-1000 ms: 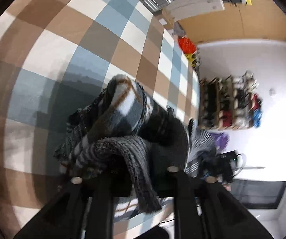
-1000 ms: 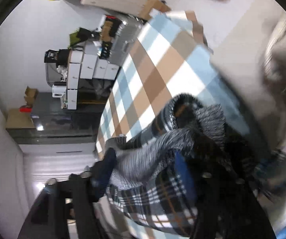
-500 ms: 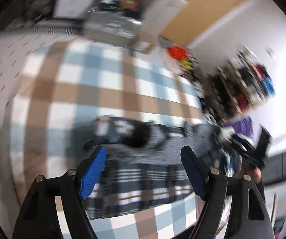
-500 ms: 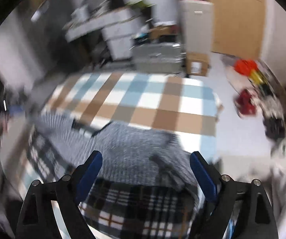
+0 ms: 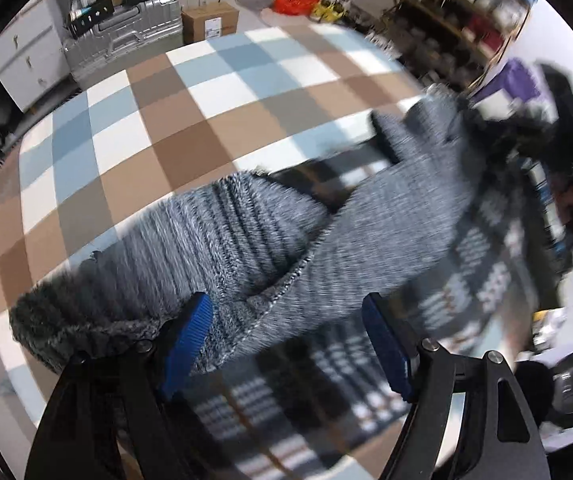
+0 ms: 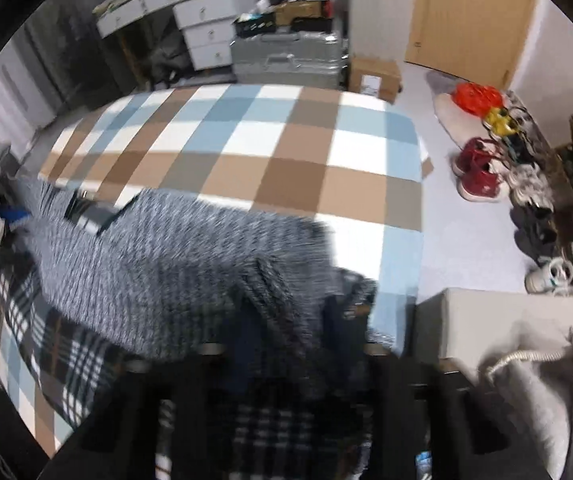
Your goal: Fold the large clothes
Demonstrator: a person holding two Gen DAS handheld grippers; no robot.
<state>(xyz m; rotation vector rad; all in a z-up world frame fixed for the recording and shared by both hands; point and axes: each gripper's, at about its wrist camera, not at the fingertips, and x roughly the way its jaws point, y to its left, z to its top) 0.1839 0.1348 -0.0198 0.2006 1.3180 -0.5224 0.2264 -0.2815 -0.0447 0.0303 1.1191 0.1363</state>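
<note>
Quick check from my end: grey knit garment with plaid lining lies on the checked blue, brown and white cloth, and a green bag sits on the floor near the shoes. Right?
Not quite. The bag on the floor near the shoes is red-orange, not green, as the right wrist view shows. The rest holds: the grey knit garment with plaid lining lies on the checked cloth.

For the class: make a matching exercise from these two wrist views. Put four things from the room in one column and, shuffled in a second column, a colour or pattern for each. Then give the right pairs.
Things
1. Knit sweater
2. Bed cover
3. Suitcase
4. Bag on the floor by the door

Colour or pattern
A. Silver-grey, ribbed
B. Red-orange
C. Blue, brown and white checks
D. Mottled grey and white

Pairs: 1-D, 2-C, 3-A, 4-B
</note>
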